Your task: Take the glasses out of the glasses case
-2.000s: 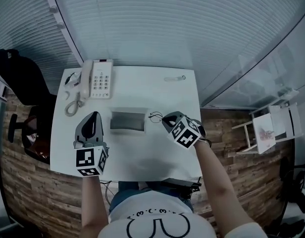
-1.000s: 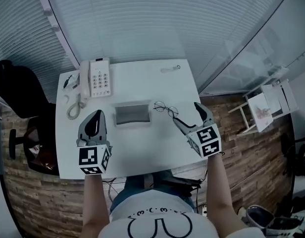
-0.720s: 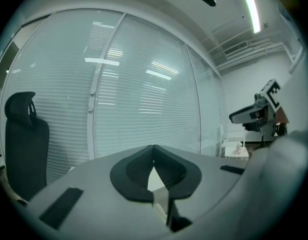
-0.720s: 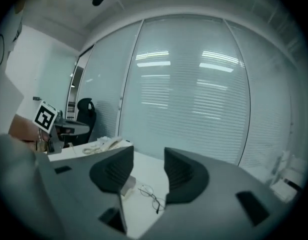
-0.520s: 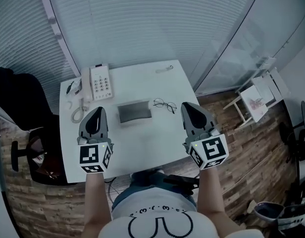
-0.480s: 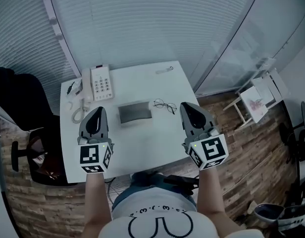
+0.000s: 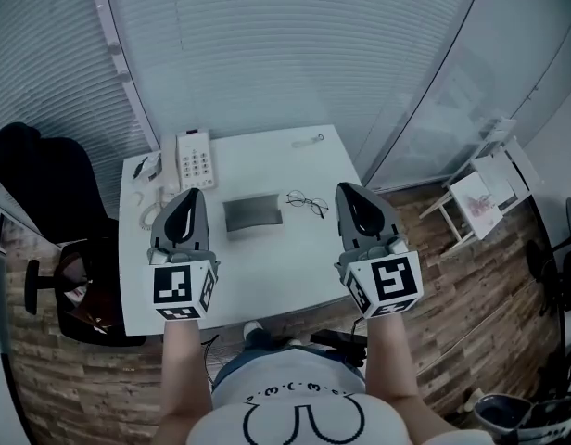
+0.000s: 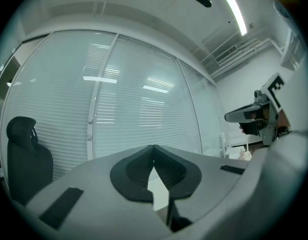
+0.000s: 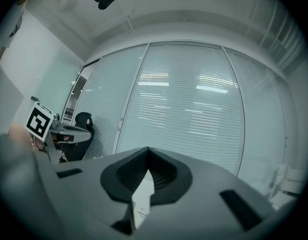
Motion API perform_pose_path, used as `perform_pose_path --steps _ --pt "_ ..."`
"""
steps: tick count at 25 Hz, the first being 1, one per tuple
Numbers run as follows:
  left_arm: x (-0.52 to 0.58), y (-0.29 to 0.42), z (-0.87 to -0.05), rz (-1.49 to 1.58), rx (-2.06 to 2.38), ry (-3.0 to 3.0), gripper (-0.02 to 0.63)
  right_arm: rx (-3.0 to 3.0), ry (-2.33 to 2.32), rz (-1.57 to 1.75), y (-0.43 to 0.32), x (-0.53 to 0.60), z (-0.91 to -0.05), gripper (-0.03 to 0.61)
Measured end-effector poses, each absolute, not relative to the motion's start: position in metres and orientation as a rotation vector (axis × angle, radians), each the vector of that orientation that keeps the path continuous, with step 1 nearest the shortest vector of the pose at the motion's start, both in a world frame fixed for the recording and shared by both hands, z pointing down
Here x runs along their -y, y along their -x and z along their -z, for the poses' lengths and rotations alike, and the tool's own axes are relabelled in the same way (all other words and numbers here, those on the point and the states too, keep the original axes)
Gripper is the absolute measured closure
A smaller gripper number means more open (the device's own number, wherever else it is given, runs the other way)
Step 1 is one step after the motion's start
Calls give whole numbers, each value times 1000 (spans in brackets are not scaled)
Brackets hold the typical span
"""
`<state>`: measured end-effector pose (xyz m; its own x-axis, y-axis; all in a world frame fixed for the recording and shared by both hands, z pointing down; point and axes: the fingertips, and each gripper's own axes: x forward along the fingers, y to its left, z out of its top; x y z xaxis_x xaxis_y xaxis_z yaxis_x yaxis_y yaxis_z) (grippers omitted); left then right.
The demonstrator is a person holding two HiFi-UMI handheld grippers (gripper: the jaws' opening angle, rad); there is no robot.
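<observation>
The left gripper (image 7: 194, 194) and right gripper (image 7: 347, 189) were held above the table (image 7: 267, 267), both clenched empty; glasses (image 7: 307, 202) were seen just beside the case (image 7: 253, 215).

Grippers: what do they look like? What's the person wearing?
Left gripper and right gripper: grey tapered shells, dark-lined claws. Each carries a white cube with black square markers. No cables visible. Person wears a white shirt with dark print; no sleeves on the forearms.
</observation>
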<state>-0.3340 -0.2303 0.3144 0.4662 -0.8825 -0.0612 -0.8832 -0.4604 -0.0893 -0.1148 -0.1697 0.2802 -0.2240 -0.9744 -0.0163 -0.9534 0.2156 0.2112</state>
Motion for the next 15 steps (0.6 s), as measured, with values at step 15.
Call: perform_pose_path --steps 15 --pt "214 311 -293 -27 -1581 2544 598 2369 -1877 338 97 154 -261 571"
